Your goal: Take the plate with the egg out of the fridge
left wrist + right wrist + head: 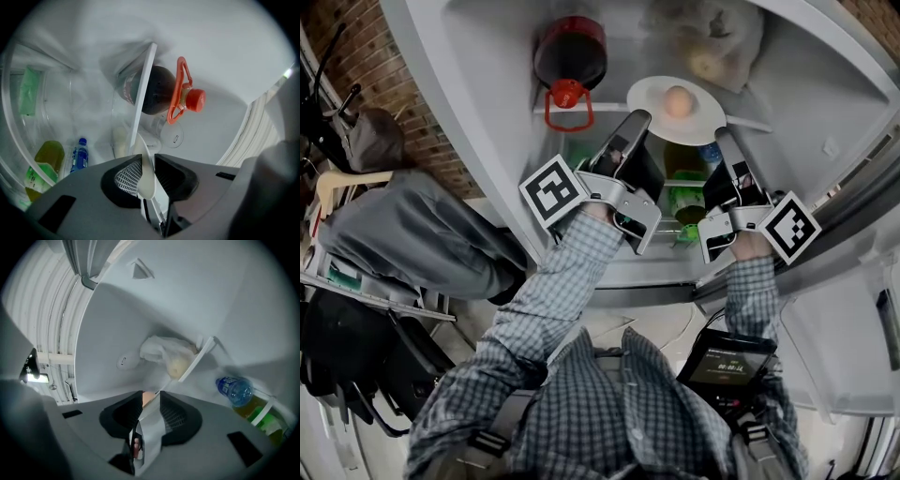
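Plate (652, 97) with egg (678, 101) sits on the fridge (811, 84) shelf (750, 123), level, between my grippers. Left gripper (636, 120) clamps its left rim, right gripper (723, 137) its right rim; I judge the pull runs straight toward me.

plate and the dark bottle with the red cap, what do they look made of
Plate: white, smooth, faintly glossy, with a thin rim; ceramic or melamine, the look leaves it open. Bottle: probably clear plastic over a dark liquid, judging by its glossy curved wall and moulded red plastic cap.
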Motion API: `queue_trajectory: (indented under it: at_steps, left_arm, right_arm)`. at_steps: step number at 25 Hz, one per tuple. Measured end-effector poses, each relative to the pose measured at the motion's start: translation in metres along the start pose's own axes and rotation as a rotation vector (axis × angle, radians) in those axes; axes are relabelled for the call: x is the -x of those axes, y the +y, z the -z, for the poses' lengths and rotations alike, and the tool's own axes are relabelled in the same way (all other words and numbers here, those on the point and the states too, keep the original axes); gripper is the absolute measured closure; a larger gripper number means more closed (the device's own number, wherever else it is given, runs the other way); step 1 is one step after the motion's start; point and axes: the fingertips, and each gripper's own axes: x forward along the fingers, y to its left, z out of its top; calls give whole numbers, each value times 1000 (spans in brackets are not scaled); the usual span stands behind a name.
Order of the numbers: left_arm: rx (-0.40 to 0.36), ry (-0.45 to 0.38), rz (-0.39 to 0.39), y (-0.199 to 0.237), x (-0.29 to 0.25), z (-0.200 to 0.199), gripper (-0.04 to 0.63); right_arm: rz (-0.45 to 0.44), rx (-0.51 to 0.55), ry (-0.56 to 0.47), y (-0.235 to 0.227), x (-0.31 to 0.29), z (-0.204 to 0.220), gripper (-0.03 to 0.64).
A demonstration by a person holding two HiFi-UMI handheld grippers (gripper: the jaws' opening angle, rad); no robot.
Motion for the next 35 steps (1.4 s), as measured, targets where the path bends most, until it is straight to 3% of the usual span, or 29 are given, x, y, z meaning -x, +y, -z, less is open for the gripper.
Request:
queue_trajectory:
  at_steps: [12,23,35]
  left_arm:
    - [0,6,-2,1,3,2,517]
    - [-11,17,6,-4,10,11,522]
    - [-29,-42,-5,-9,38,17,531]
  right_arm:
    - [-28,-168,1,-7,-4,3,531]
    - [-25,-214,-29,-1,8,3,546]
    - [-38,-189,36,7,21,20,555]
